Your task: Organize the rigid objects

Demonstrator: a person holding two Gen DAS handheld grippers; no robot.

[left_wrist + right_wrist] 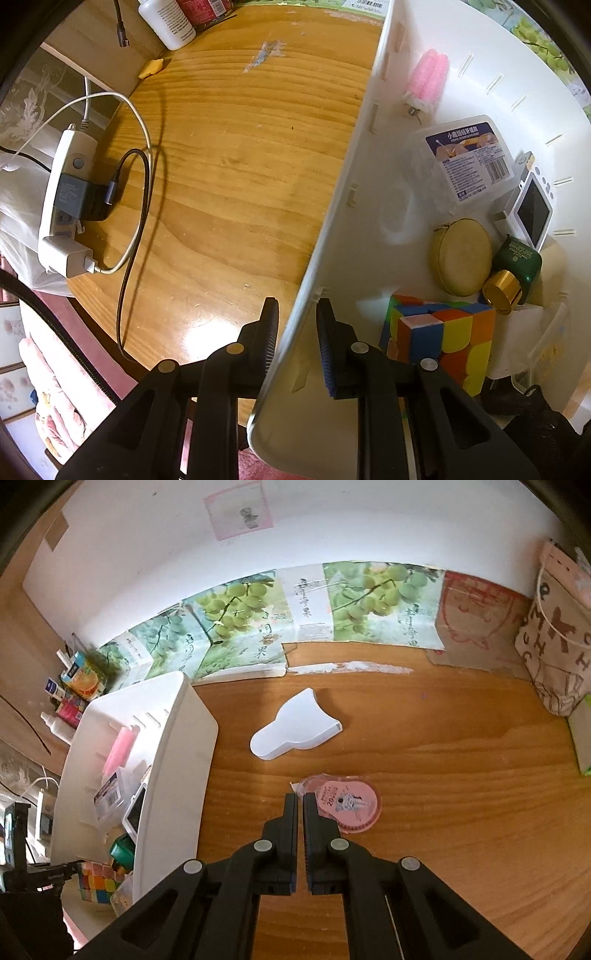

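**Left claw grips the bin wall; right claw closed and empty**

The left claw (295,314) points straight down over the near wall of a white bin (343,206), one finger outside it and one inside, both pressed narrowly on the wall. Inside the bin lie a colour cube (439,336) just beside the inner finger, a tan round case (460,256), a green bottle with a gold cap (517,266), a small white device with a dark screen (532,212), a clear labelled box (469,155) and a pink roller (426,79). To the bin's left, on the wooden counter (229,166), sits a power strip (64,206) with plugs and cables.

The right claw (300,797) has its fingers closed together with nothing between them, above the counter. Just beyond its tips lies a pink round tape dispenser (349,806), partly hidden by the right finger. Farther on is a flat white case (295,725), apart from both. The bin stands to the left of this claw.
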